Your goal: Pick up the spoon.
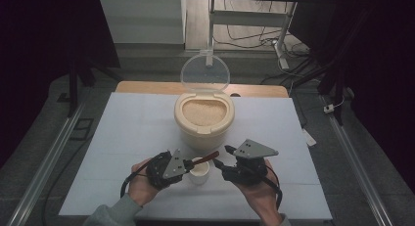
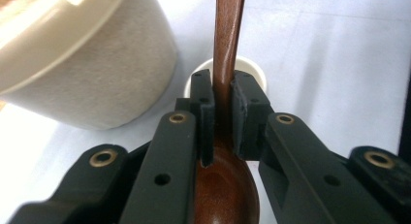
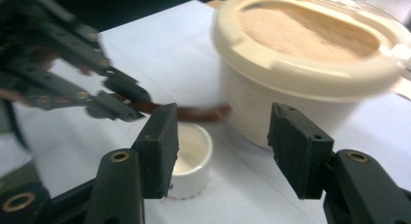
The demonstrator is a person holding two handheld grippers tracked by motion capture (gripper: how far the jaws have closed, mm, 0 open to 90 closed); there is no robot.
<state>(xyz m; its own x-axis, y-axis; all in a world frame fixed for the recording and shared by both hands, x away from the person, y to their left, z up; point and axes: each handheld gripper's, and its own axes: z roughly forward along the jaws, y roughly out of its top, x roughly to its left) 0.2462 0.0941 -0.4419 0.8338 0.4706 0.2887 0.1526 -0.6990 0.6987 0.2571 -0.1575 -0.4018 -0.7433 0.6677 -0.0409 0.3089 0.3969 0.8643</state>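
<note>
A brown wooden spoon (image 1: 209,157) is clamped in my left gripper (image 1: 188,163), which is shut on its neck; the handle (image 2: 228,35) sticks out past the pads and the bowl lies back between the jaws. The handle hangs over a small white cup (image 1: 199,171) on the white table. Right of the cup my right gripper (image 1: 222,156) stands open with nothing between its pads. In the right gripper view that gripper (image 3: 224,122) faces the cup (image 3: 194,156), the spoon (image 3: 194,112) and the left gripper (image 3: 121,100). Behind stands a cream rice container (image 1: 204,119), full of grains.
The container's clear round lid (image 1: 205,73) stands raised at its far side. A white sheet (image 1: 127,138) covers the table, with a wooden edge at the back. Metal rails run along the floor on both sides, and desk legs with cables stand beyond.
</note>
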